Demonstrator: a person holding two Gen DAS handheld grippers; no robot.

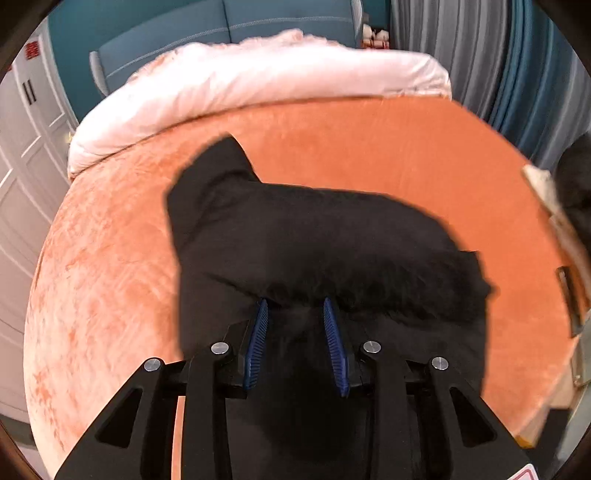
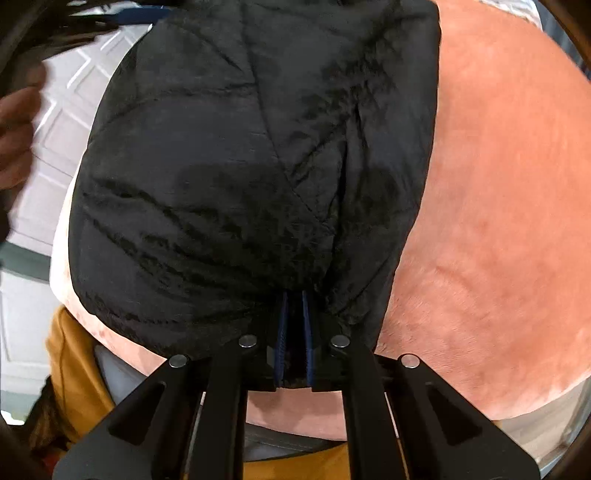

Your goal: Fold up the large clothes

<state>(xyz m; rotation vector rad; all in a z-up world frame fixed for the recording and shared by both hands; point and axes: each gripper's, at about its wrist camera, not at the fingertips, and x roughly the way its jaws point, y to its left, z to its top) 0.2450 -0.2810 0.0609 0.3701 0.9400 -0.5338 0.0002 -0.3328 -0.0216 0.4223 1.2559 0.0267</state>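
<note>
A black quilted jacket [image 1: 295,236] lies bunched on an orange bedspread [image 1: 388,147]. My left gripper [image 1: 295,306] is open, its blue fingertips touching a raised fold of the jacket, with dark cloth lying between the fingers. In the right wrist view the jacket [image 2: 221,166] fills the middle. My right gripper [image 2: 294,295] is shut on an edge of the jacket, cloth pinched between its blue pads.
A white-pink duvet [image 1: 258,81] lies rolled at the far end of the bed, before a teal headboard [image 1: 207,33]. Grey-blue curtains [image 1: 480,51] hang at right, white cupboard doors [image 1: 22,147] at left. The person's hand [image 2: 14,136] and mustard clothing [image 2: 77,373] show at left.
</note>
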